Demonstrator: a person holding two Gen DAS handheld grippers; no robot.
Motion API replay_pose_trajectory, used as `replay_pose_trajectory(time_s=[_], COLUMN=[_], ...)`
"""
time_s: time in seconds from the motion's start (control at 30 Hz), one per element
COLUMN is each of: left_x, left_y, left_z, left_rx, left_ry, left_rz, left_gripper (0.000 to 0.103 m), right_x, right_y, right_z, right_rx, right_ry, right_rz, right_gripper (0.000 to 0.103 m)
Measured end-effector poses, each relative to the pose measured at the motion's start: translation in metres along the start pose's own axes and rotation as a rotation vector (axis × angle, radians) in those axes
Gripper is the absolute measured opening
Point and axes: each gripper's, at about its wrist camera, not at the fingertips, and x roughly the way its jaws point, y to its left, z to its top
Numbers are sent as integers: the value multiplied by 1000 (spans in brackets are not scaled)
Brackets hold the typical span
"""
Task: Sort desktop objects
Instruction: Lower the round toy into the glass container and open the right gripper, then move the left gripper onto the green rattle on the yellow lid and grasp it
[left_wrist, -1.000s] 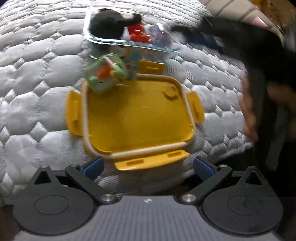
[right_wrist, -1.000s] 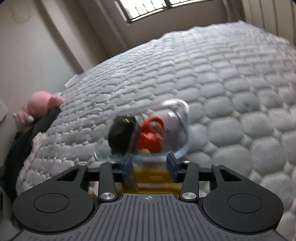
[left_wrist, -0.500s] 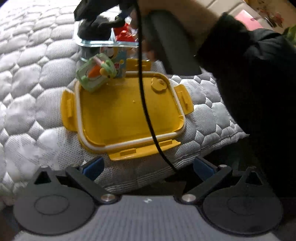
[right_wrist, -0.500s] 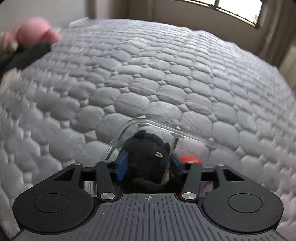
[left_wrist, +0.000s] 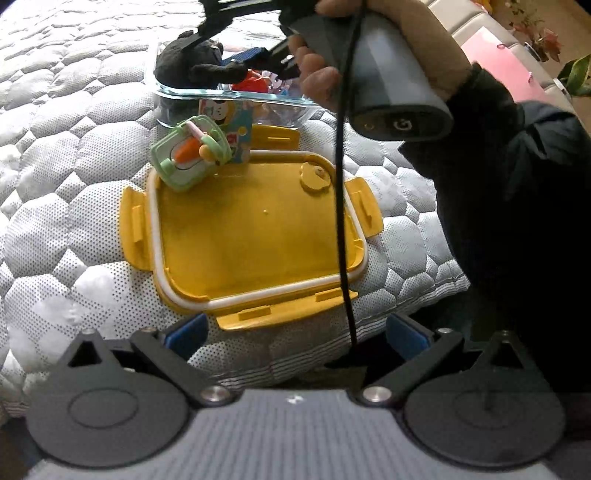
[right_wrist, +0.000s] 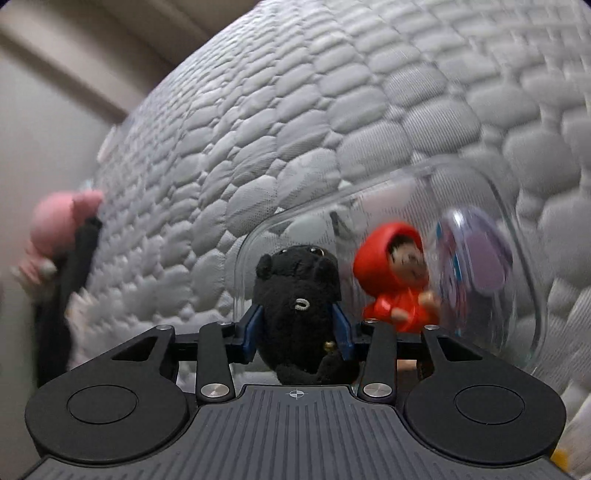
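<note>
The right tongs (right_wrist: 297, 332) clamp the black plush (right_wrist: 297, 295) over the glass container (right_wrist: 524, 295); snagged fur could drag it out on release. The left tongs (left_wrist: 295, 332) hang apart at 6 o'clock of the yellow lid (left_wrist: 255, 236), whose green toy (left_wrist: 188, 157) at 11 o'clock may slide off onto the bed (left_wrist: 55, 184).

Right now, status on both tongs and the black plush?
Right tongs shut on black plush, over glass container. Left tongs open, hanging short of yellow lid. Green toy sits on lid corner.
</note>
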Motion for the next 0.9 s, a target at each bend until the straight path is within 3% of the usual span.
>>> replay_pose_trajectory(time_s=[0.1,0.23,0.27,0.33,0.47,0.6,0.77,0.9], left_x=[1,-3,-7,-17,-26,-26,-23,-33], left_y=[-4,-12,-14,-19,-30,-46,-50,-26], left_z=[2,10,14,24,50,64,62,60], left_rx=[0,31,42,65,115,166,207,96], left_ry=[1,-20,-39,-89,-154,-179,-189,-203], left_rz=[9,69,98,146,207,159,64,-24], left_gripper=[103,103,103,103,103,103,103,103], right_x=[3,-10,-18,-45,-104,-152,-182,-187], right_y=[-16,-12,-9,-5,-9,-35,-76,-100], right_z=[6,1,-3,-13,-38,-64,-88,-99], right_rx=[90,7,-19,-97,-209,-241,-227,-193], right_ry=[16,-33,-54,-138,-334,-471,-615,-652], right_rz=[68,65,61,79,43,0,-216,-420], right_gripper=[38,42,56,64,96,97,103,103])
